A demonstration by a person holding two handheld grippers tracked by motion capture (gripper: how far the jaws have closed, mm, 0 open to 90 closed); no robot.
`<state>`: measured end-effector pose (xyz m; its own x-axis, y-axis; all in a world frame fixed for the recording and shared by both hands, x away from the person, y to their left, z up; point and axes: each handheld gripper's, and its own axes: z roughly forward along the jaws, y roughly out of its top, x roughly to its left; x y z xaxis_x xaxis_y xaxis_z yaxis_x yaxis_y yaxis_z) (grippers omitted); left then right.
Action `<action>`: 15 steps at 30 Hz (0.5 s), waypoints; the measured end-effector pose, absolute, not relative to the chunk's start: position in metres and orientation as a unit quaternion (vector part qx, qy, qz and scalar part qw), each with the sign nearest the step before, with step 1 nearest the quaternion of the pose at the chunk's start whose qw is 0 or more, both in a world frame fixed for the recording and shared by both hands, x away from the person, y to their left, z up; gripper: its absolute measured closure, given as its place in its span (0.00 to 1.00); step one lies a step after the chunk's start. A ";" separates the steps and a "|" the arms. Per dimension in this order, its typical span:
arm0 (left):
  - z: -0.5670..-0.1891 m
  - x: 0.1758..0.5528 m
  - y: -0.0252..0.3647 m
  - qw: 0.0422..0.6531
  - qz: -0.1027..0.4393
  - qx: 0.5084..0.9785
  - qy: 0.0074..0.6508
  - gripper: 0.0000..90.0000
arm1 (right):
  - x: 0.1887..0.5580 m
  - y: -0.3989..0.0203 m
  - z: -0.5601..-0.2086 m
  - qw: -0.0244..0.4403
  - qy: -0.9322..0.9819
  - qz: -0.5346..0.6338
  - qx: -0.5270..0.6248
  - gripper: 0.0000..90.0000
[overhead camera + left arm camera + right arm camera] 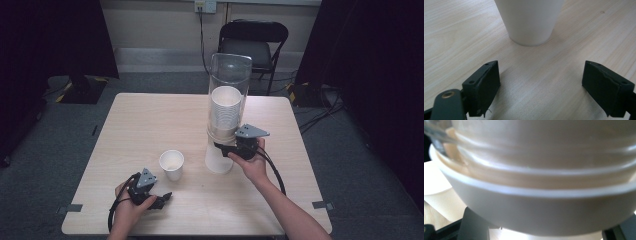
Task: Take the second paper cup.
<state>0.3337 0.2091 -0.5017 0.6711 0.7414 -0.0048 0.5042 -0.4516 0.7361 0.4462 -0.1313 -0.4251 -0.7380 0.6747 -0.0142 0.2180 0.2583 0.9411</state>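
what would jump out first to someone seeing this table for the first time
The tall clear cup dispenser right of the table's centre, with its stack of white cups inside, draws the eye first. The right tool is at the bottom cup under it. A single white cup stands nearer, just ahead of the open left tool.

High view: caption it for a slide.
Right gripper grips the dispenser's bottom cup; left gripper rests open near a loose cup.

The high view is dim and evenly lit, its corners at ten and two o'clock sunk in black. The table [150,125] shows only soft shadows. The right gripper view is blurred (too close), with glare on the cup dispenser [544,170] toward six o'clock.
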 end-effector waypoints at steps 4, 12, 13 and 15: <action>-0.502 0.334 0.209 0.368 0.161 0.837 0.372 0.16 | 0.448 -0.131 -0.434 0.210 0.789 0.498 0.293 0.41; -0.502 0.333 0.209 0.369 0.160 0.836 0.372 0.16 | 0.433 -0.150 -0.480 0.177 0.819 0.452 0.307 0.40; -0.502 0.333 0.208 0.371 0.160 0.836 0.373 0.16 | 0.434 -0.152 -0.479 0.175 0.823 0.447 0.304 0.40; -0.502 0.333 0.208 0.371 0.161 0.834 0.374 0.16 | 0.433 -0.158 -0.479 0.177 0.832 0.434 0.297 0.40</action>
